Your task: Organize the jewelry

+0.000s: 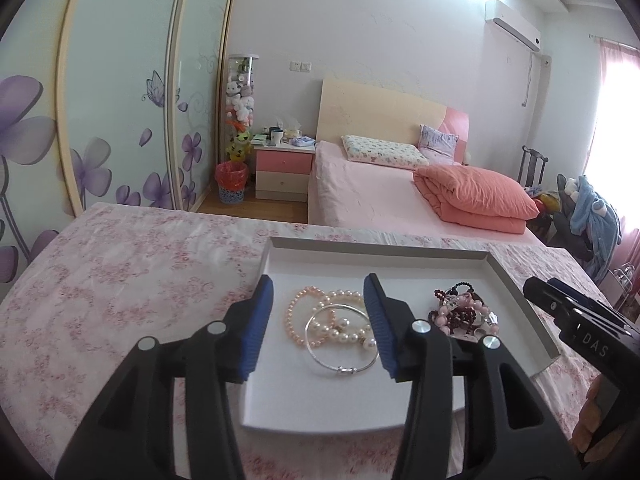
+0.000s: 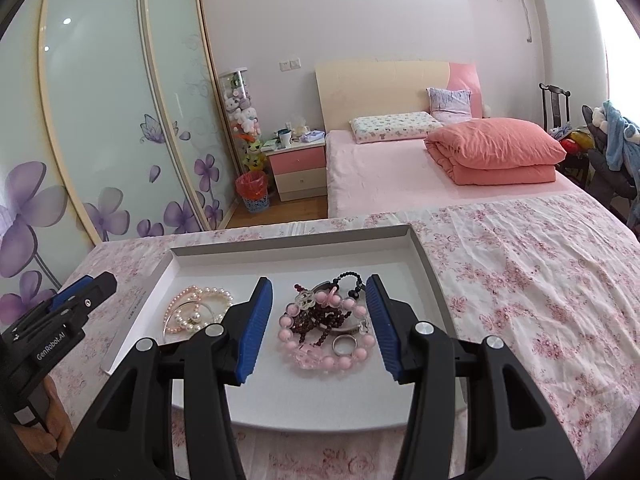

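Both grippers hang over the white tray [image 1: 516, 280] on the floral cloth [image 1: 120, 280], pointing down at it. Left gripper [image 1: 319, 320]: jaws parted, released, nothing between the pads touching them. Ahead of it and below, framed between its blue fingers [image 1: 260, 328], lies one pile: pink pearl bracelet [image 1: 294, 312], white pearl bracelet [image 1: 348, 330] and silver bangle [image 1: 340, 344], overlapping each other on the tray floor. Right gripper [image 2: 319, 320]: also parted, gripping nothing. Framed between its fingers [image 2: 256, 328] lies the second pile: pink bead bracelet [image 2: 320, 344] ringing dark red beads [image 2: 324, 320], a silver ring [image 2: 345, 345] at its right side, a black bead strand [image 2: 352, 280] at the far end, some clear pieces mixed in. The two piles sit apart, pearls to the left of the right gripper, beads to the right of the left gripper. Each gripper shows at the edge of the other's view, beside the tray, a bit of hand [image 1: 592, 424] under the right one. Whether the fingertips touch the tray floor, cannot tell.
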`<state>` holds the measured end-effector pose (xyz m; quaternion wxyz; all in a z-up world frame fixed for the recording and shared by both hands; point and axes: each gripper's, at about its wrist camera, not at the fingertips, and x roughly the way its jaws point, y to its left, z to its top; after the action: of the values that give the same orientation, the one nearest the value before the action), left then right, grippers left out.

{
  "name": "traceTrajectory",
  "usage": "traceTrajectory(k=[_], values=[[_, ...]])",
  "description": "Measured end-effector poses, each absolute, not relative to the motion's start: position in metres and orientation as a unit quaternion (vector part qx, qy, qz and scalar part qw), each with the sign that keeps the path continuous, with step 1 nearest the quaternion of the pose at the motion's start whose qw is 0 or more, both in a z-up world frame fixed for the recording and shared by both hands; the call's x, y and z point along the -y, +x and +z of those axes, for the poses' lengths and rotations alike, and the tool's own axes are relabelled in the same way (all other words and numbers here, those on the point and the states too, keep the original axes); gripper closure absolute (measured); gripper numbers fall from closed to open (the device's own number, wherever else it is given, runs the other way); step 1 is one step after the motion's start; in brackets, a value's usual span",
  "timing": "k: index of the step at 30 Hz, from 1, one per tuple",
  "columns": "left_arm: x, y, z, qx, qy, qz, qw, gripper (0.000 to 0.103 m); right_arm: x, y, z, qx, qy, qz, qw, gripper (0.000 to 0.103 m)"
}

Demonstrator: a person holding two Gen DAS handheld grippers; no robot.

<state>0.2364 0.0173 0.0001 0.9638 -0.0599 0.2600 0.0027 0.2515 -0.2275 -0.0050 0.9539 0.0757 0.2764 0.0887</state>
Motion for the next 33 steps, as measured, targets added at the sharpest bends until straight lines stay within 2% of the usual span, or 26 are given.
traceTrajectory(k=[9, 12, 18, 20, 23, 25, 33], values=[[-0.031, 0.184, 0.015, -0.239, -0.06, 0.003, 0.969, 0.041, 0.228, 0.209, 0.006, -0.262, 0.067, 0.09, 0.959, 0.045], [-0.032, 0.171, 0.019, -0.235, -0.054, 0.002, 0.971, 0.036, 0.227, 0.196, 0.01, -0.254, 0.061, 0.09, 0.961, 0.039], [-0.031, 0.146, 0.021, -0.228, -0.039, 0.004, 0.973, 0.017, 0.23, 0.175, 0.014, -0.241, 0.061, 0.089, 0.965, 0.021], [-0.031, 0.138, 0.022, -0.225, -0.034, 0.005, 0.974, 0.01, 0.231, 0.169, 0.015, -0.237, 0.064, 0.09, 0.965, 0.011], [-0.031, 0.125, 0.024, -0.219, -0.025, 0.009, 0.975, 0.004, 0.233, 0.158, 0.015, -0.233, 0.065, 0.091, 0.966, 0.004], [-0.029, 0.115, 0.026, -0.215, -0.019, 0.011, 0.976, 0.004, 0.233, 0.151, 0.015, -0.231, 0.064, 0.091, 0.967, 0.002], [-0.024, 0.085, 0.025, -0.202, -0.005, 0.014, 0.979, 0.004, 0.236, 0.127, 0.018, -0.224, 0.064, 0.09, 0.968, 0.002]])
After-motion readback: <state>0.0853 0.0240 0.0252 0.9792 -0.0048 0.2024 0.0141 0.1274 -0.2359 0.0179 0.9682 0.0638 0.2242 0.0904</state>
